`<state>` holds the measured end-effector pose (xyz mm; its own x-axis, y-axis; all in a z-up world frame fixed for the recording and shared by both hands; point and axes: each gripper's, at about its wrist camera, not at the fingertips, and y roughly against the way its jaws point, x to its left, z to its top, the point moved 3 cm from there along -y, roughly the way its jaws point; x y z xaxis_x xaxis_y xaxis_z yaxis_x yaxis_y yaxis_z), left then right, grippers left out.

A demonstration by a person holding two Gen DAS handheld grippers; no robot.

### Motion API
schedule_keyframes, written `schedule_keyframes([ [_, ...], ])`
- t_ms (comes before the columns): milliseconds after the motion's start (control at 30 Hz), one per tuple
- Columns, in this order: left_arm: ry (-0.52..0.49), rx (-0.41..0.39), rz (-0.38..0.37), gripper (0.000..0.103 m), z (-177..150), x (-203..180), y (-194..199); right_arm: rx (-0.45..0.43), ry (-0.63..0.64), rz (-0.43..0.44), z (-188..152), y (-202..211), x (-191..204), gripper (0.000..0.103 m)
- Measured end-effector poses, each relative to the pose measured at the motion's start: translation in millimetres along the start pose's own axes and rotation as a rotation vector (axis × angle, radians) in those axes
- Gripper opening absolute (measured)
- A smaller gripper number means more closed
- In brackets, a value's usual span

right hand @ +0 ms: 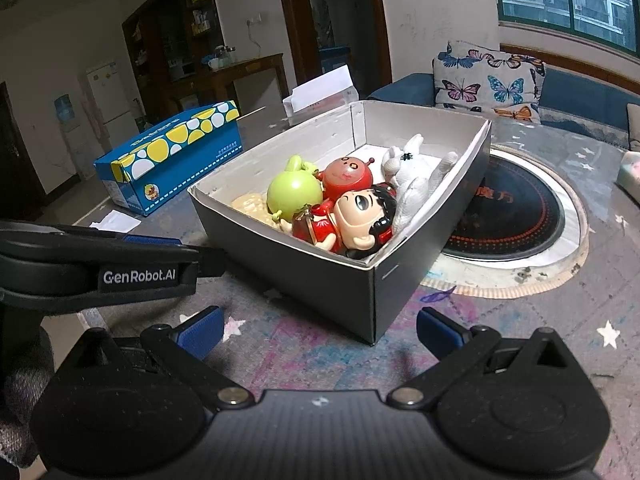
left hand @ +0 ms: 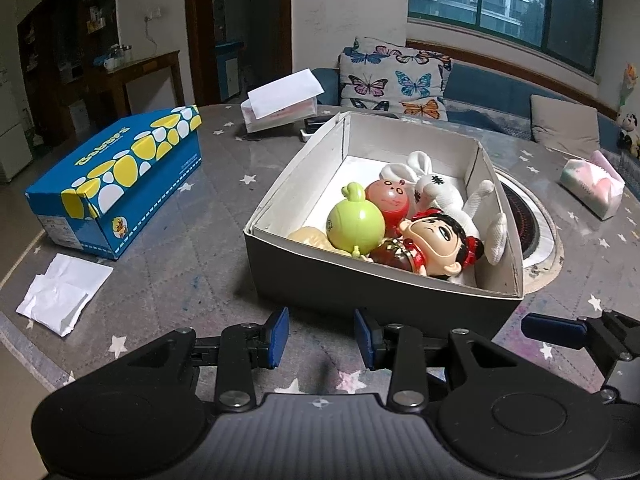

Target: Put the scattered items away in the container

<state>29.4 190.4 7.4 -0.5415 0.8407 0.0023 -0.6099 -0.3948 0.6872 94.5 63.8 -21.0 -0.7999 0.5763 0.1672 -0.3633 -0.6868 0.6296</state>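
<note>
A grey box with a white inside (left hand: 360,280) (right hand: 320,280) stands on the table. In it lie a green round toy (left hand: 354,222) (right hand: 294,194), a red round toy (left hand: 388,198) (right hand: 348,178), a doll in red with black hair (left hand: 432,240) (right hand: 356,220), a white plush rabbit (left hand: 436,188) (right hand: 416,168) and a cream toy (left hand: 310,236) (right hand: 250,204). My left gripper (left hand: 321,338) is open and empty in front of the box's near wall. My right gripper (right hand: 318,330) is open wide and empty near the box's front corner.
A blue and yellow carton (left hand: 120,176) (right hand: 172,156) stands to the left. Crumpled white paper (left hand: 64,294) lies by the left table edge. A white open box (left hand: 280,100) is behind, a tissue pack (left hand: 592,184) at right. A round inset hob (right hand: 516,216) sits right of the box.
</note>
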Motion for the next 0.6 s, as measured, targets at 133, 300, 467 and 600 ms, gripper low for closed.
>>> schedule_keyframes([
  [133,-0.005,0.012,0.008,0.039,1,-3,-2,0.003,0.000,0.012,0,-1,-1,0.103],
  [300,-0.004,0.014,0.033,0.039,2,-6,0,0.002,0.014,0.029,1,-1,-1,0.103],
  [467,0.016,0.011,0.069,0.039,4,-9,6,-0.011,0.013,0.056,4,2,-5,0.103],
  [600,0.026,0.008,0.103,0.039,3,-14,11,-0.024,0.019,0.079,7,6,-11,0.103],
])
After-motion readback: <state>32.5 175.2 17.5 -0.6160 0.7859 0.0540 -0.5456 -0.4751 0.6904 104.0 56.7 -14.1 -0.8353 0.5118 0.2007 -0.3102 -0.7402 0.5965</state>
